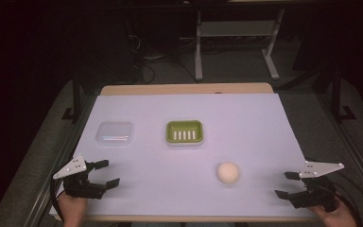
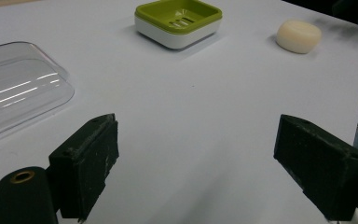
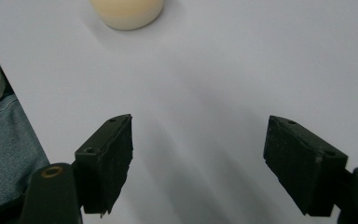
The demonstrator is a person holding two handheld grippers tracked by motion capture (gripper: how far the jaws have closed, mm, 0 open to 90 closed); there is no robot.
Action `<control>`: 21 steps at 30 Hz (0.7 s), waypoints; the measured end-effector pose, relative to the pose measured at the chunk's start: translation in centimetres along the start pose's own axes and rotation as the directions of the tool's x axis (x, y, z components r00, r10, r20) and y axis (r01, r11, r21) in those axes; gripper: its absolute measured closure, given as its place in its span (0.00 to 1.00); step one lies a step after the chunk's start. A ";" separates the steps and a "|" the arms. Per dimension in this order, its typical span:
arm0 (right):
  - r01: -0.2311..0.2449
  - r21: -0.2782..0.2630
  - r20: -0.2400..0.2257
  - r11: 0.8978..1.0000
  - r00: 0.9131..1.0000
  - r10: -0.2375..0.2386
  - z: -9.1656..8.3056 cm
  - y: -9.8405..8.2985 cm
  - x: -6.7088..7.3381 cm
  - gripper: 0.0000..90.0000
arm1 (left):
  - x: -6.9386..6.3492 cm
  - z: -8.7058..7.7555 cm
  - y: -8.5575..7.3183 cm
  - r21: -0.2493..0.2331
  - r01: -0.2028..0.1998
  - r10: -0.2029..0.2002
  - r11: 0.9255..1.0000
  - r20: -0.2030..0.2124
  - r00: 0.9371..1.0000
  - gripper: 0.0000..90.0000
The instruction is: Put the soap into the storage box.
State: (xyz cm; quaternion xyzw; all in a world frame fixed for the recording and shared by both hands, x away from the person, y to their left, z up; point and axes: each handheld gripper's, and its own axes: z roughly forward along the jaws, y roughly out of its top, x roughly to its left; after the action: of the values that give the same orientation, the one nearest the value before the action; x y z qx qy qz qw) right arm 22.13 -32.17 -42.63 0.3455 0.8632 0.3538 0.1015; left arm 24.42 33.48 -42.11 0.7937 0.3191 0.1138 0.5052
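A cream bar of soap (image 1: 228, 172) (image 2: 299, 36) (image 3: 127, 12) lies on the white table sheet (image 1: 189, 142), right of centre and toward the front. Behind it, near the middle, sits a green soap dish (image 1: 185, 132) (image 2: 178, 21) with a slotted floor. A clear plastic lid (image 1: 115, 133) (image 2: 14, 88) rests to the dish's left. My left gripper (image 1: 105, 173) (image 2: 198, 161) hovers open at the front left corner, nothing between its jaws. My right gripper (image 1: 287, 184) (image 3: 200, 161) is open at the front right, its jaws pointing toward the soap, a short way from it.
The sheet covers a wooden table (image 1: 184, 89) whose far edge shows bare. Beyond it stand desk legs (image 1: 198, 47) and cables on a dark floor. In the right gripper view, blue fabric (image 3: 4, 149) lies past the table's front edge.
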 end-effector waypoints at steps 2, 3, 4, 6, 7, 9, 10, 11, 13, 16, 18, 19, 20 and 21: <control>0.016 0.008 -0.003 1.000 1.000 -0.016 0.2 0.3 0.3 0.26 | 0.0 0.0 0.0 -0.005 0.006 -0.006 1.000 0.001 1.000 0.15; 0.021 0.021 -0.001 1.000 1.000 -0.021 0.3 0.5 0.4 0.26 | 0.0 -0.1 0.0 -0.005 0.007 -0.007 1.000 0.001 1.000 0.15; 0.025 0.030 0.000 0.999 1.000 -0.025 0.5 0.7 0.6 0.26 | 0.1 -0.1 0.0 -0.006 0.007 -0.007 1.000 0.000 1.000 0.15; 0.036 0.031 -0.011 0.999 0.999 -0.035 0.7 1.1 0.7 0.26 | 0.1 -0.2 0.0 -0.005 0.003 -0.003 1.000 -0.001 1.000 0.15; 0.038 0.031 -0.017 0.999 0.999 -0.037 0.9 1.4 0.8 0.26 | 0.1 -0.2 0.0 -0.008 0.005 -0.005 1.000 -0.002 1.000 0.15; 0.035 0.019 -0.027 0.999 0.999 -0.035 1.1 1.8 0.8 0.24 | 0.1 -0.3 0.0 -0.011 0.000 0.000 1.000 -0.001 1.000 0.15; 0.034 0.019 -0.031 0.999 0.999 -0.033 1.3 2.0 0.9 0.24 | 0.1 -0.3 0.0 -0.014 -0.001 0.001 1.000 0.000 1.000 0.15; 0.042 0.022 -0.032 0.999 0.999 -0.041 1.4 2.2 0.9 0.24 | 0.0 -0.3 0.0 -0.015 0.000 0.000 1.000 0.000 1.000 0.15; 0.054 0.038 -0.033 0.998 0.998 -0.053 1.7 2.5 1.1 0.25 | 0.0 -0.2 0.0 -0.016 0.001 -0.001 1.000 0.001 1.000 0.15; 0.060 0.053 -0.034 0.997 0.998 -0.058 2.1 2.9 1.3 0.24 | 0.0 -0.2 0.0 -0.013 0.002 -0.002 1.000 0.001 1.000 0.15; 0.063 0.056 -0.033 0.996 0.998 -0.062 2.2 3.0 1.4 0.24 | 0.0 -0.2 0.0 -0.016 0.001 -0.001 1.000 0.001 1.000 0.15; 0.072 0.057 -0.035 0.996 0.997 -0.070 2.2 3.1 1.4 0.24 | 0.0 -0.3 0.0 -0.016 0.002 -0.002 1.000 0.000 1.000 0.15; 0.067 0.055 -0.035 0.996 0.997 -0.066 2.3 3.4 1.6 0.23 | 0.0 -0.3 0.0 -0.018 0.005 -0.005 1.000 -0.002 1.000 0.15; 0.076 0.053 -0.037 0.996 0.997 -0.074 2.4 3.6 1.7 0.23 | 0.1 -0.3 0.0 -0.017 0.002 -0.002 1.000 -0.002 1.000 0.15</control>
State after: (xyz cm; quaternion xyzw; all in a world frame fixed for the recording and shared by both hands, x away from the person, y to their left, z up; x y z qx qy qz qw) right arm 23.75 -27.97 -41.81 0.3092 0.8865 0.3323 0.0903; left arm 24.29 33.77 -41.97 0.7889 0.3195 0.1167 0.5118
